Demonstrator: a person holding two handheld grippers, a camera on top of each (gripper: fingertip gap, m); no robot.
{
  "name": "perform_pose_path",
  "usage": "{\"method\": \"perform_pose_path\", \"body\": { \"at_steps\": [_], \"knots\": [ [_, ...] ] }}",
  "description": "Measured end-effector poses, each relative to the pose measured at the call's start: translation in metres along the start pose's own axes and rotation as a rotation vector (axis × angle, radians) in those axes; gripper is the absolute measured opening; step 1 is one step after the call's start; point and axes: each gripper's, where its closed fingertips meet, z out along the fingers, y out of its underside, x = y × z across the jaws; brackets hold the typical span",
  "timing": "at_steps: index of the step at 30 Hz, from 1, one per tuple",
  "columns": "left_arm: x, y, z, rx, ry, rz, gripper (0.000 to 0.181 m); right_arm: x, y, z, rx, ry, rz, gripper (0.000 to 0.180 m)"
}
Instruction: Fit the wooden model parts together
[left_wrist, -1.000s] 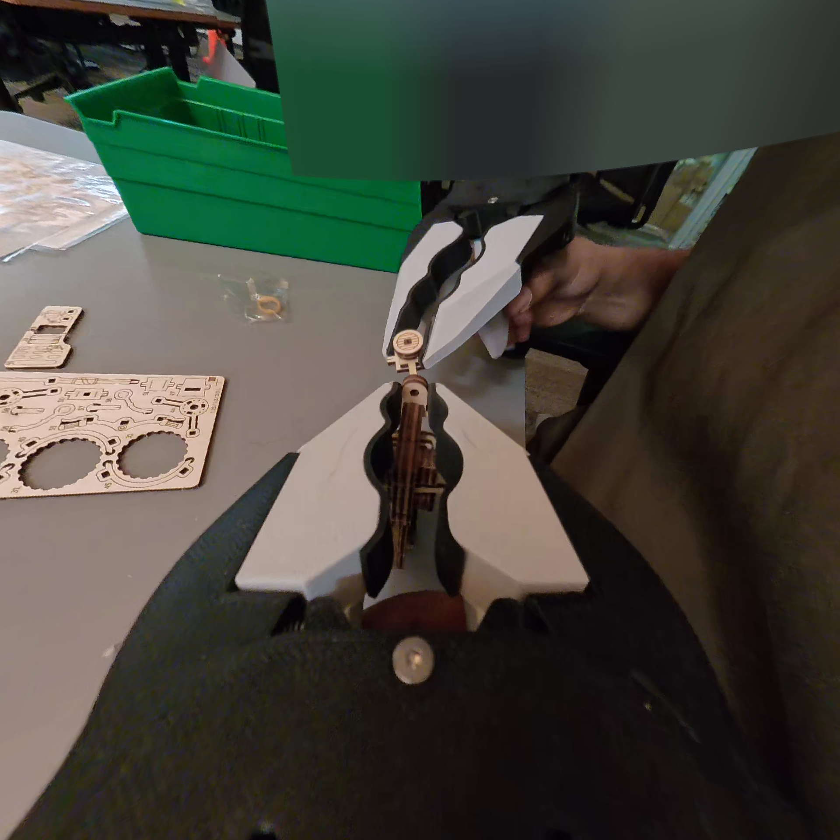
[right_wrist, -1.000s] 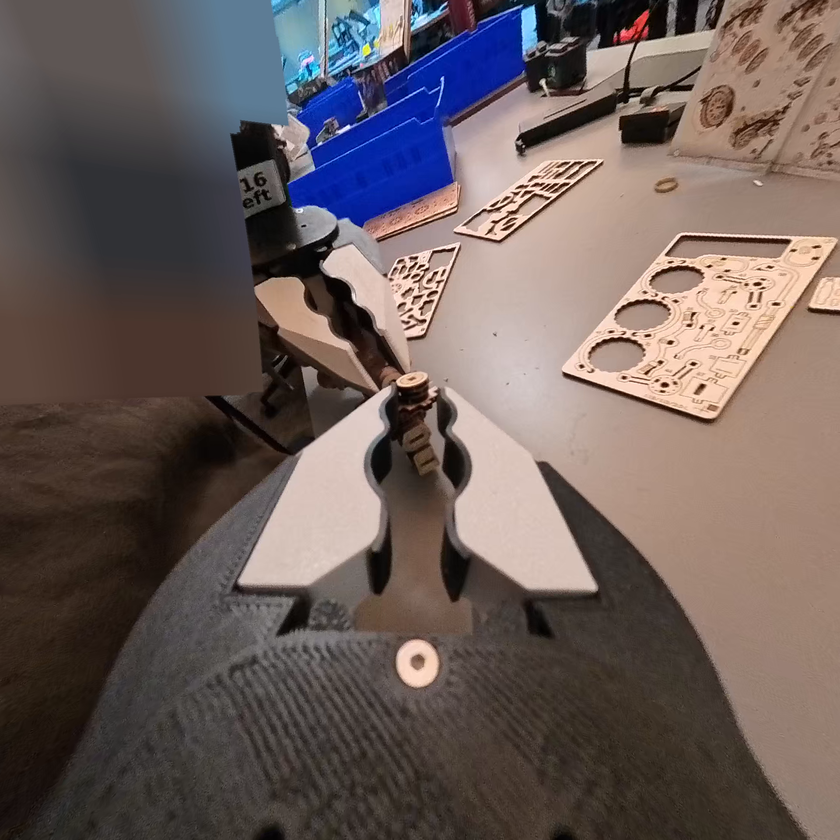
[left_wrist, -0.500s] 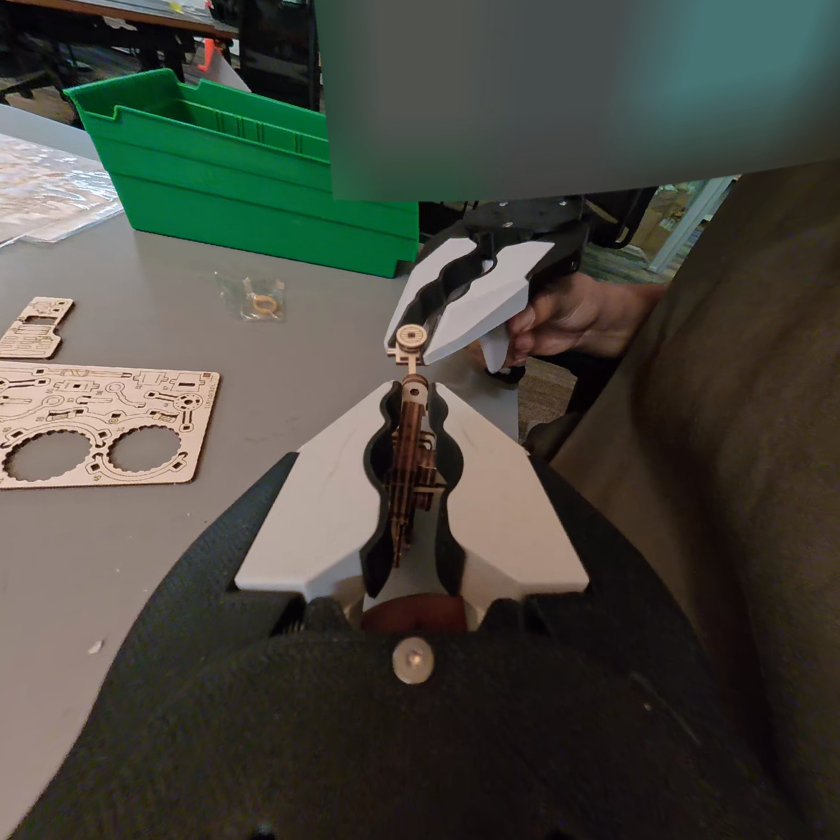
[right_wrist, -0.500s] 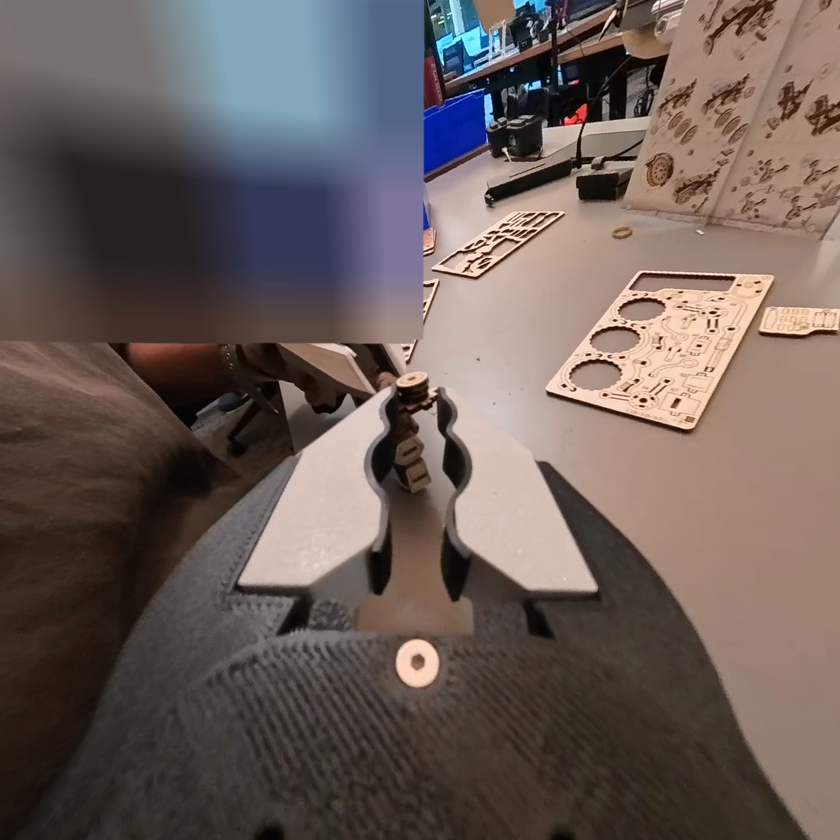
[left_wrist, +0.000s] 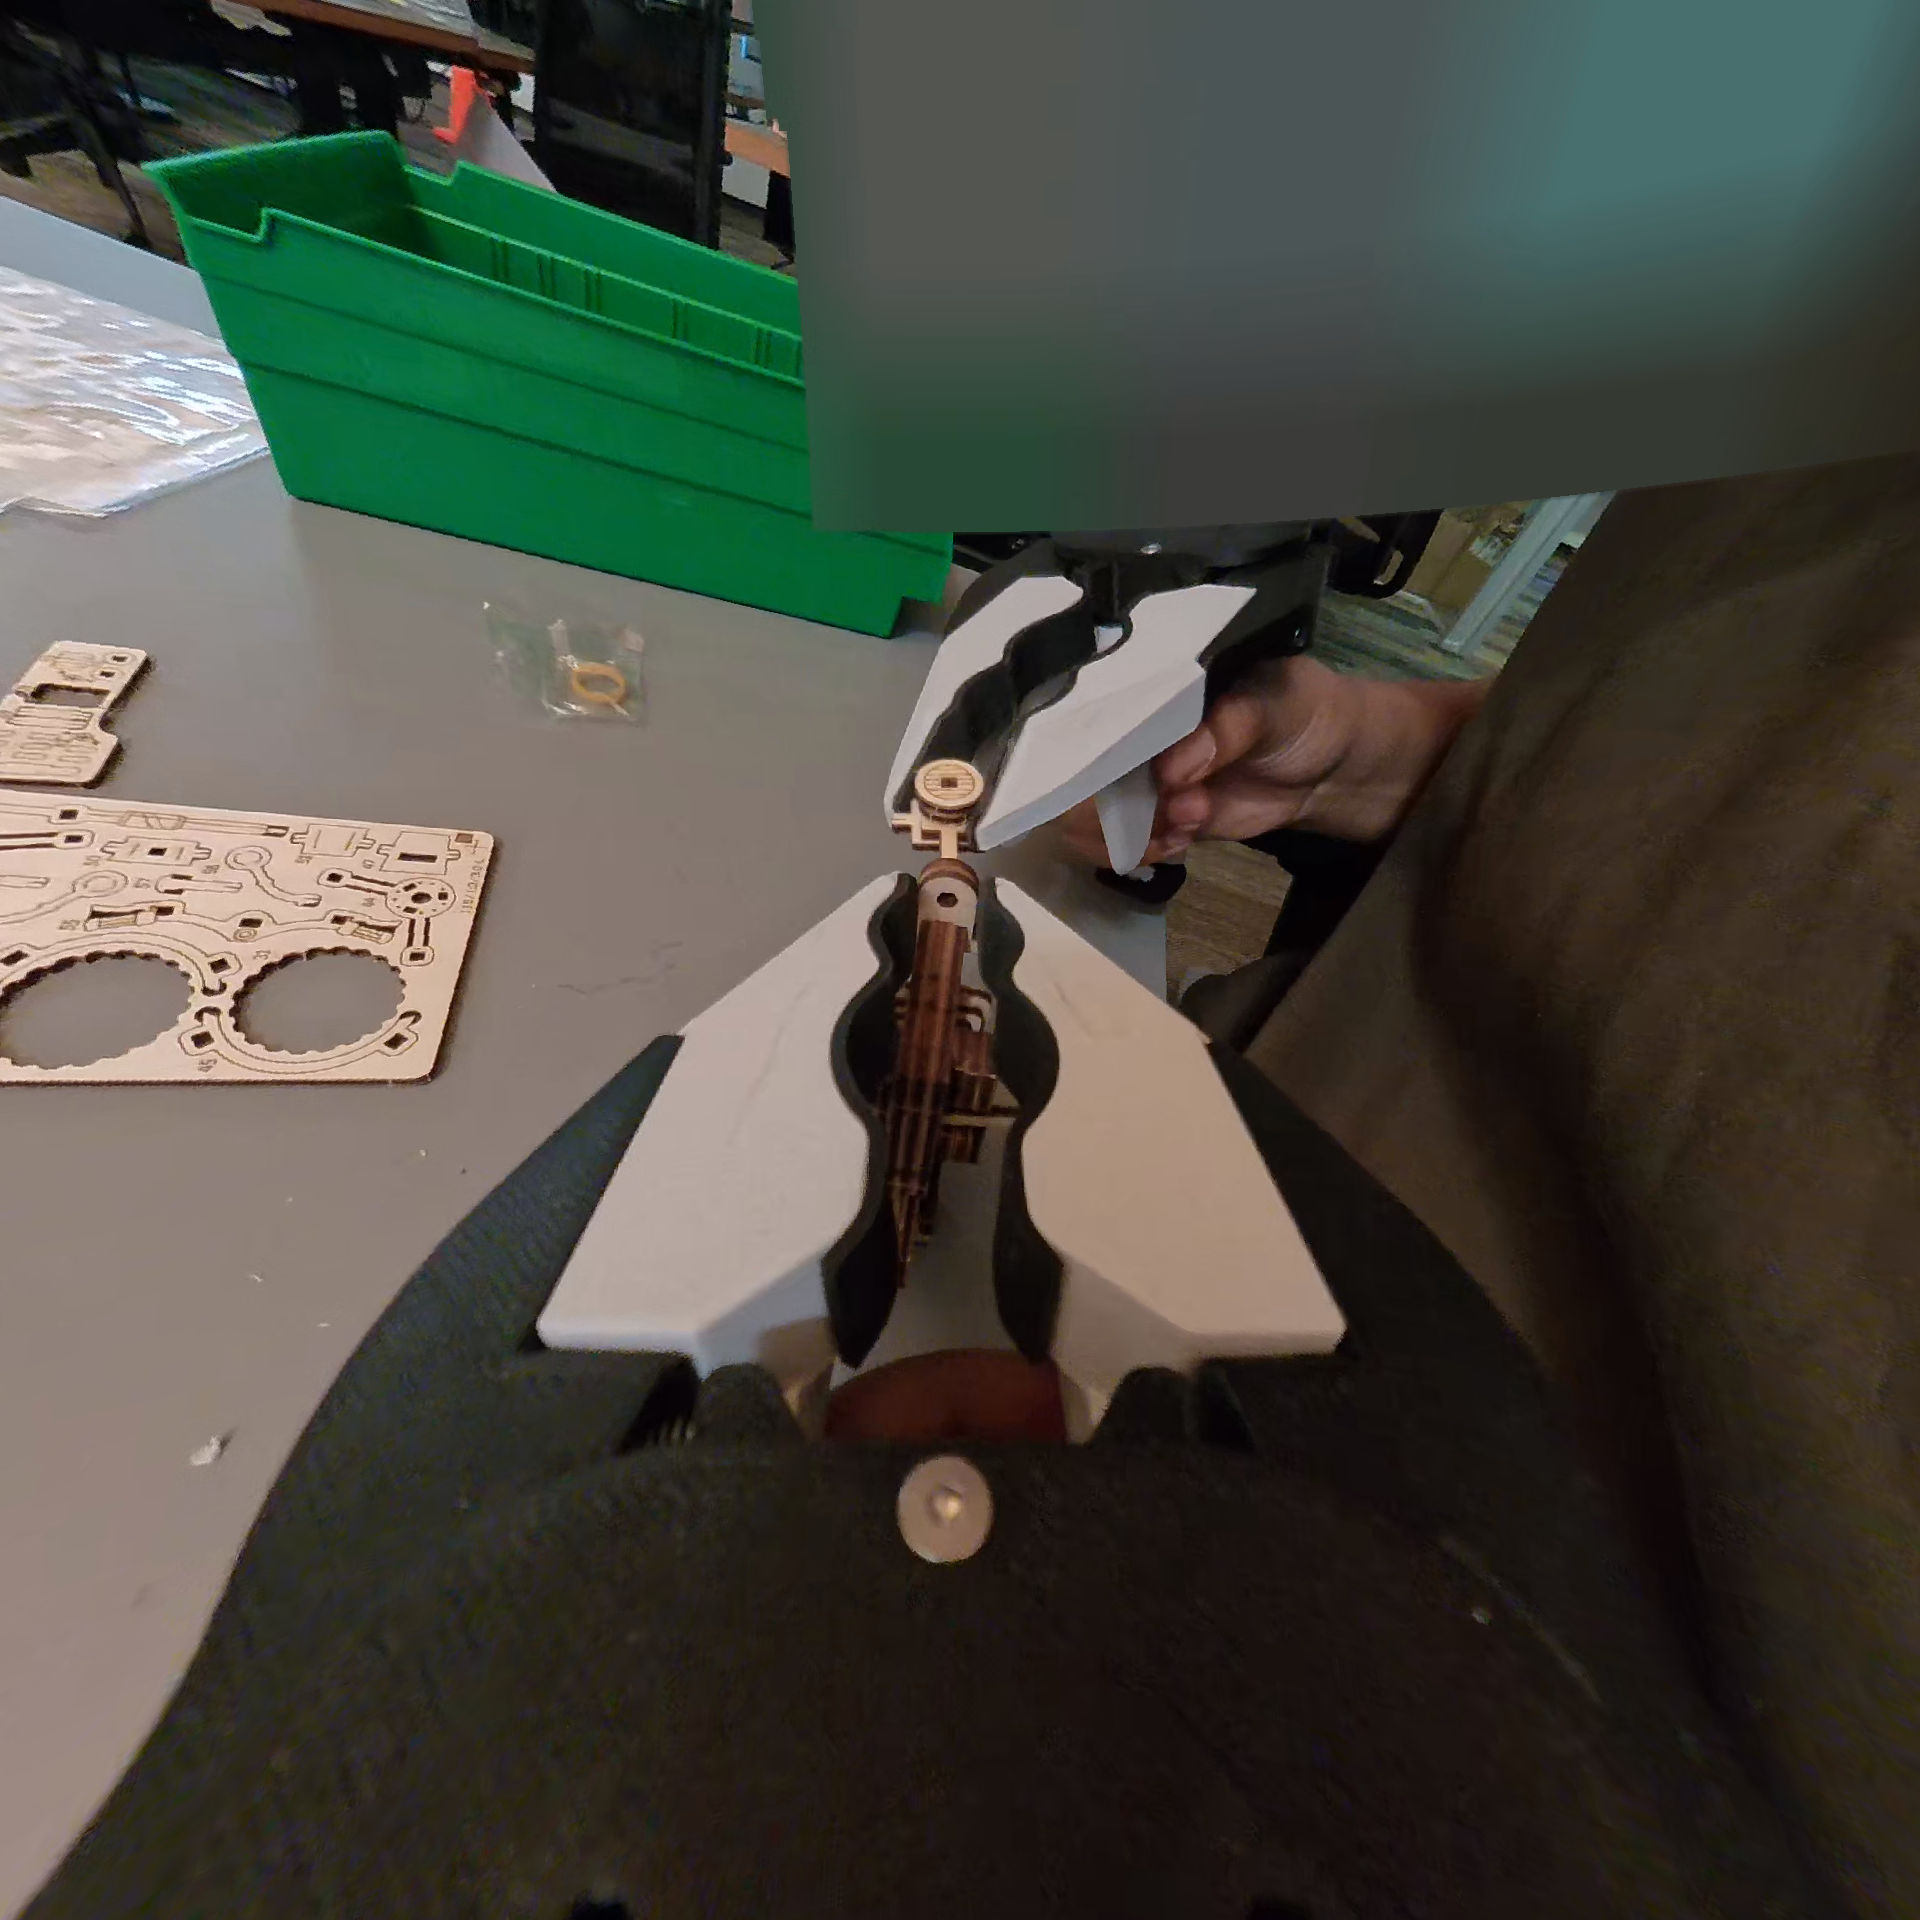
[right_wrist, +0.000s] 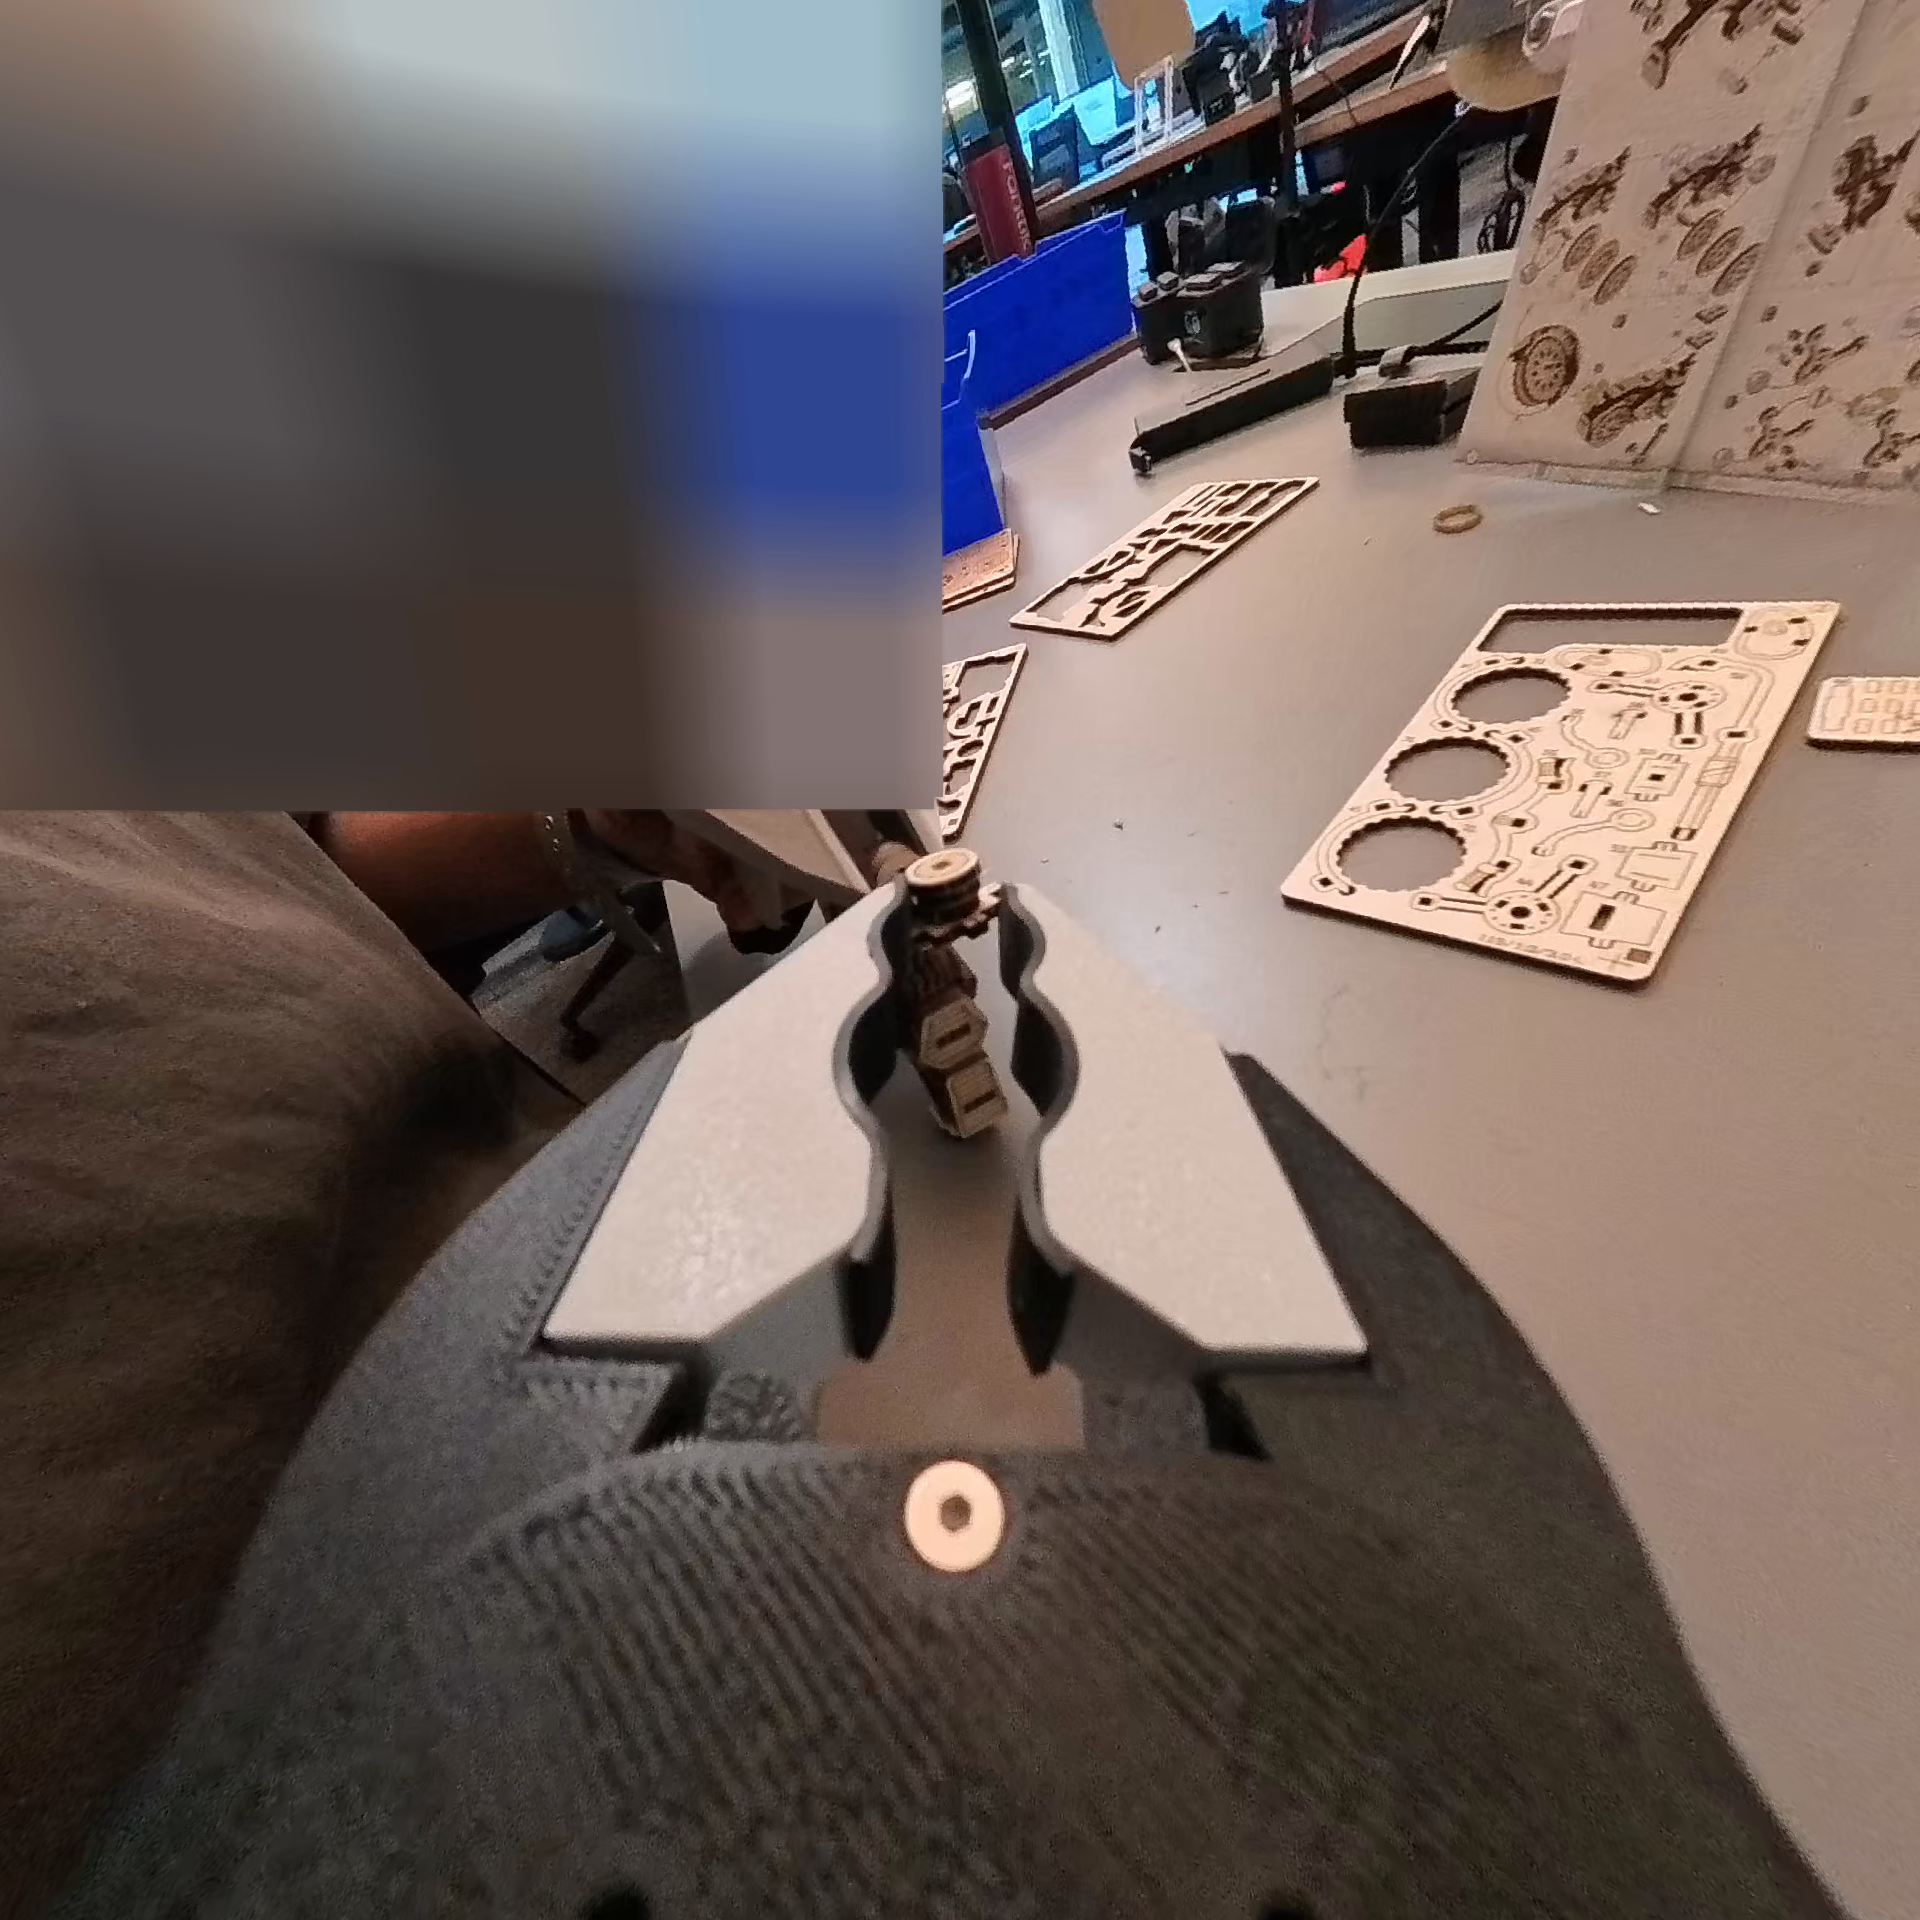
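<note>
Left gripper (left_wrist: 943, 891) jaws clamp the dark wooden assembly (left_wrist: 930, 1049); only that view shows the right gripper (left_wrist: 940, 821) jaws clamping the round-headed part (left_wrist: 947, 784) just beyond.

green bin (left_wrist: 540, 405): upper left of left wrist view, on the grey bench (left_wrist: 260, 1195)
clear bag with a ring (left_wrist: 582, 675): flat, just before the bin
plastic sheet (left_wrist: 94, 405): far left edge
blue bin (right_wrist: 1029, 312): upper middle of right wrist view
black bar (right_wrist: 1236, 410): upper right, on bench
printed board (right_wrist: 1714, 239): upright, top right corner
</note>
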Motion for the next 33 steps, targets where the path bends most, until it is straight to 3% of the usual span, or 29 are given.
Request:
{"method": "perform_pose_path", "body": {
  "at_steps": [33],
  "knots": [
    [0.0016,0.0013,-0.0001,-0.017,0.004,-0.011,0.01,-0.0022,-0.0006,-0.0003,0.026,0.0,-0.033,0.014]
  ]
}}
